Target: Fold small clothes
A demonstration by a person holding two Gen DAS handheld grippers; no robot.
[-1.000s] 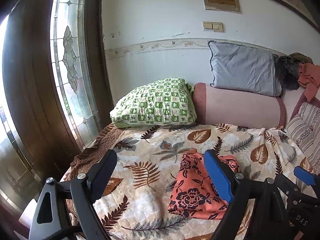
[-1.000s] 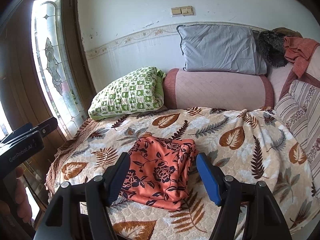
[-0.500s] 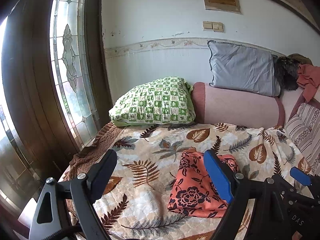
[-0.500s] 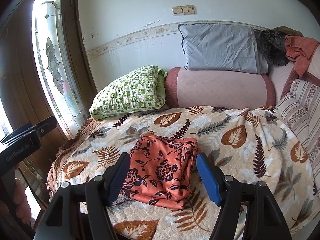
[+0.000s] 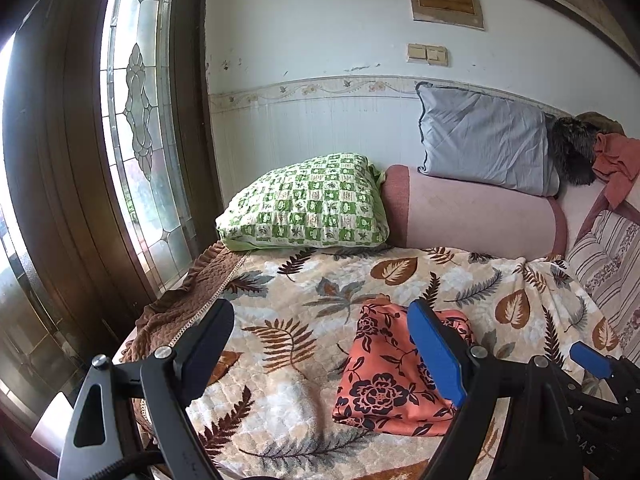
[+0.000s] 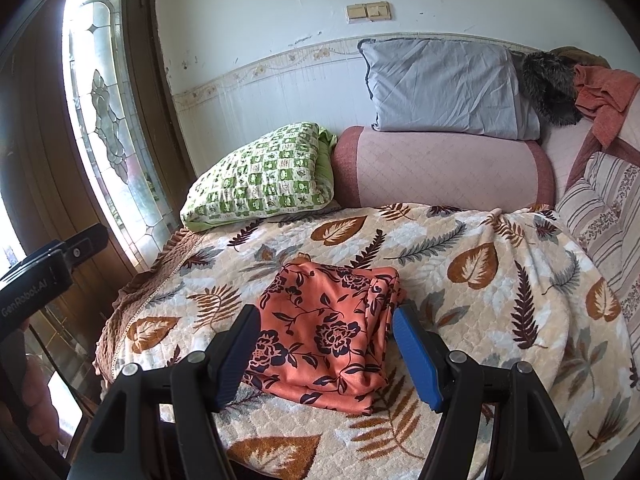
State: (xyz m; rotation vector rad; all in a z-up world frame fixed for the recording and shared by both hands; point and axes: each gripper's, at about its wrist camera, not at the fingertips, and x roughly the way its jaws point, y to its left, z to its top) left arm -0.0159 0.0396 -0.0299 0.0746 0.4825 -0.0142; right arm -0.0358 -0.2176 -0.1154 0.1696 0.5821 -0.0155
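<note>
A folded orange garment with dark flowers (image 5: 394,372) (image 6: 328,328) lies on the leaf-patterned bedspread (image 5: 304,304) (image 6: 480,280). My left gripper (image 5: 320,320) hovers open above the bed, to the left of the garment, nothing between its fingers. My right gripper (image 6: 326,322) is also open, held back above the near edge of the garment, whose folded stack shows between the jaws without the pads touching it. The right gripper's blue fingertip (image 5: 590,358) shows at the right edge of the left wrist view.
A green checked pillow (image 5: 308,204) (image 6: 260,176), a pink bolster (image 5: 476,216) (image 6: 440,168) and a grey pillow (image 5: 484,140) (image 6: 444,84) line the far side of the bed. A glass door panel (image 5: 136,128) stands left. Striped cushions (image 6: 600,204) and loose clothes (image 6: 604,96) lie right.
</note>
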